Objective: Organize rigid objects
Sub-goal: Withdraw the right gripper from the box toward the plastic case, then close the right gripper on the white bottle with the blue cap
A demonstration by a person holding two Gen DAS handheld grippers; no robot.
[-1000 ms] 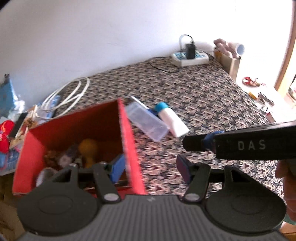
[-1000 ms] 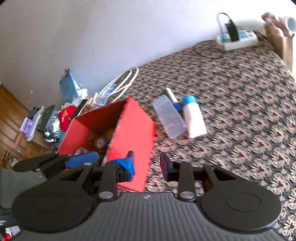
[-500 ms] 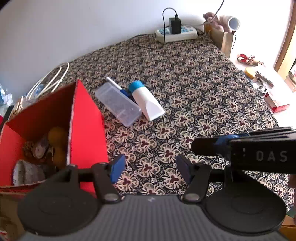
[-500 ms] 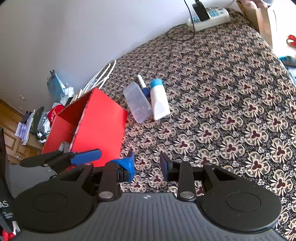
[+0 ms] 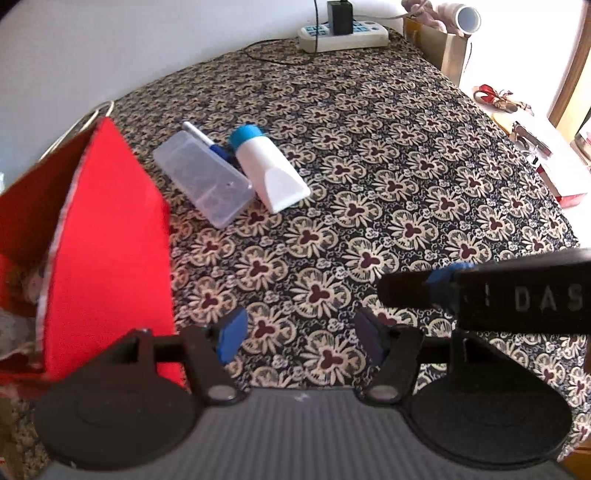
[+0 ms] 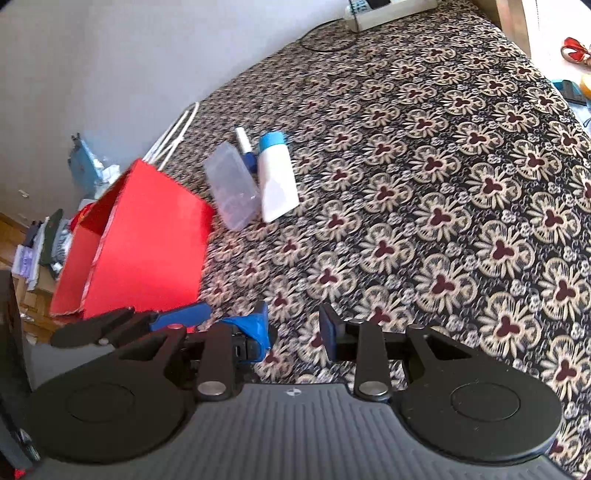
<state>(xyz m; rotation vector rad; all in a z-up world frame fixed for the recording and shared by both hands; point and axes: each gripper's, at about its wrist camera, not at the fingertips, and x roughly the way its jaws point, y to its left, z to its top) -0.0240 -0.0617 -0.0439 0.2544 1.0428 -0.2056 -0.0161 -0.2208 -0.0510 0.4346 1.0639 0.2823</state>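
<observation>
A red open box (image 5: pixel 107 236) stands at the left on the patterned cloth and shows in the right wrist view (image 6: pixel 144 240) too. Beyond it lie a clear plastic case (image 5: pixel 203 181), a white bottle with a blue cap (image 5: pixel 269 166) and a white-and-blue pen (image 5: pixel 207 142); the right wrist view shows the case (image 6: pixel 231 186), the bottle (image 6: pixel 275 177) and the pen (image 6: pixel 245 147). My left gripper (image 5: pixel 299 336) is open and empty, low over the cloth beside the box. My right gripper (image 6: pixel 293 328) is open and empty, right of the left one.
A white power strip (image 5: pixel 343 35) with a black charger sits at the far edge by the wall. A cardboard box (image 5: pixel 439 48) stands at the far right corner. White cable loops (image 6: pixel 173 136) lie behind the red box. Clutter (image 6: pixel 48 236) sits off the left side.
Both grippers have pulled back and to the right, away from the red box. The left one was over the box's inside a second ago and now hangs beside it, over the cloth.
</observation>
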